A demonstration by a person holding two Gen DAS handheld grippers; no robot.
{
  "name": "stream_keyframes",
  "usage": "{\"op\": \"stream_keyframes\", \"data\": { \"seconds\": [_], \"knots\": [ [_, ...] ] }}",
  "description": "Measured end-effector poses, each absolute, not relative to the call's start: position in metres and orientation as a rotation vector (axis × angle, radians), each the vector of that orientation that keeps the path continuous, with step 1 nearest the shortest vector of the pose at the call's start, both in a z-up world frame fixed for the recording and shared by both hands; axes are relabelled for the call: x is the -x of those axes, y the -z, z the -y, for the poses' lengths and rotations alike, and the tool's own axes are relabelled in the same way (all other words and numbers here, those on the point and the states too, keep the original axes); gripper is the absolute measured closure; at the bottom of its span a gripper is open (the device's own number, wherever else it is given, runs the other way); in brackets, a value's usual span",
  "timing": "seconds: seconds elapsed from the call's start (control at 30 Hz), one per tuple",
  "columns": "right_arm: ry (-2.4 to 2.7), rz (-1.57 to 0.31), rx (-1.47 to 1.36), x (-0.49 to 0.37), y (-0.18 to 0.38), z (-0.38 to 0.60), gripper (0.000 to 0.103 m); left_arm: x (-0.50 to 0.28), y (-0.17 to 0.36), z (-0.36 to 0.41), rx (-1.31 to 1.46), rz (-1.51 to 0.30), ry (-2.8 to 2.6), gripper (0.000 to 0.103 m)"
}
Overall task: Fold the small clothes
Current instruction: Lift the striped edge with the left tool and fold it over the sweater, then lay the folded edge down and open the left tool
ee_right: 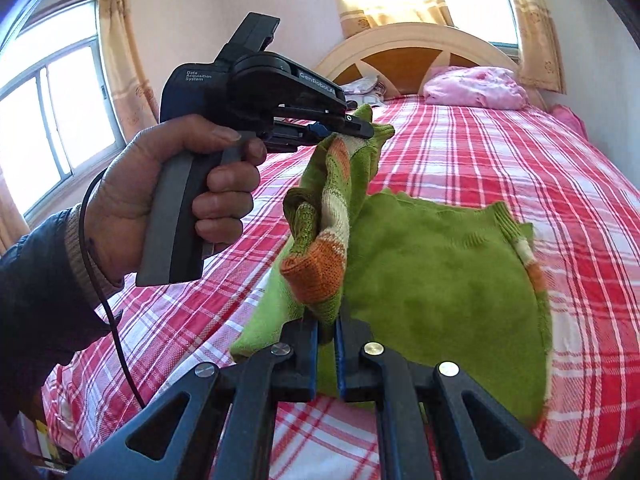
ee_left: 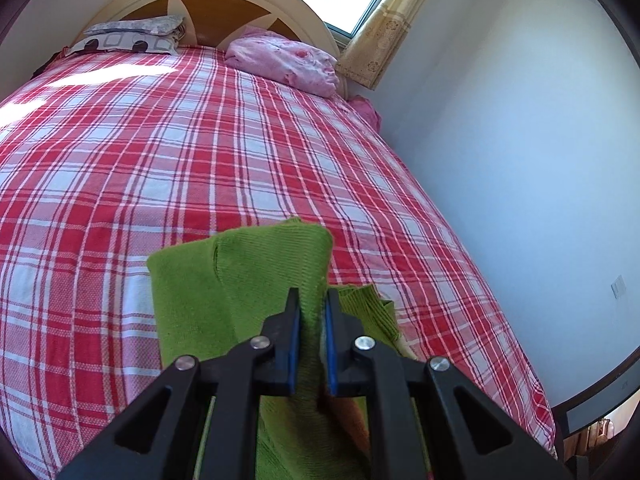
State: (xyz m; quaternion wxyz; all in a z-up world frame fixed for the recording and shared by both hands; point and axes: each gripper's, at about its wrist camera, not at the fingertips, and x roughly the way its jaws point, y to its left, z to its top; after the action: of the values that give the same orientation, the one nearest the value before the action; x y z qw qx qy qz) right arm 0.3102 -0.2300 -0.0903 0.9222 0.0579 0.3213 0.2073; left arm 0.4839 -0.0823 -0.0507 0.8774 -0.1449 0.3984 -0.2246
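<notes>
Right tongs [ee_right: 327, 330] clamp green sweater [ee_right: 440, 280] sleeve; left tongs [ee_left: 313, 304] clamp bunched fold, fingertips half-buried

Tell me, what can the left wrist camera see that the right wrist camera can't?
Only the left wrist view shows the patterned grey pillows by the headboard and a wall switch.

Only the right wrist view shows the person's left hand holding the left hand-held gripper, the sweater's orange and white striped sleeve, and a side window.

Both show the green sweater pinched in a hand-held gripper, the red plaid bed cover, the pink bundle and the headboard.
</notes>
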Motion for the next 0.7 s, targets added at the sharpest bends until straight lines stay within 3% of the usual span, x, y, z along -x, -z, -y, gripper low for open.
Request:
{"op": "stream_keyframes", "data": {
  "seconds": [0.7],
  "knots": [
    [-0.363, -0.777, -0.403, -0.292, 0.134, 0.333, 0.097, -0.484, 0.081, 0.195, 0.204, -0.916, 0.553, 0.092]
  ]
}}
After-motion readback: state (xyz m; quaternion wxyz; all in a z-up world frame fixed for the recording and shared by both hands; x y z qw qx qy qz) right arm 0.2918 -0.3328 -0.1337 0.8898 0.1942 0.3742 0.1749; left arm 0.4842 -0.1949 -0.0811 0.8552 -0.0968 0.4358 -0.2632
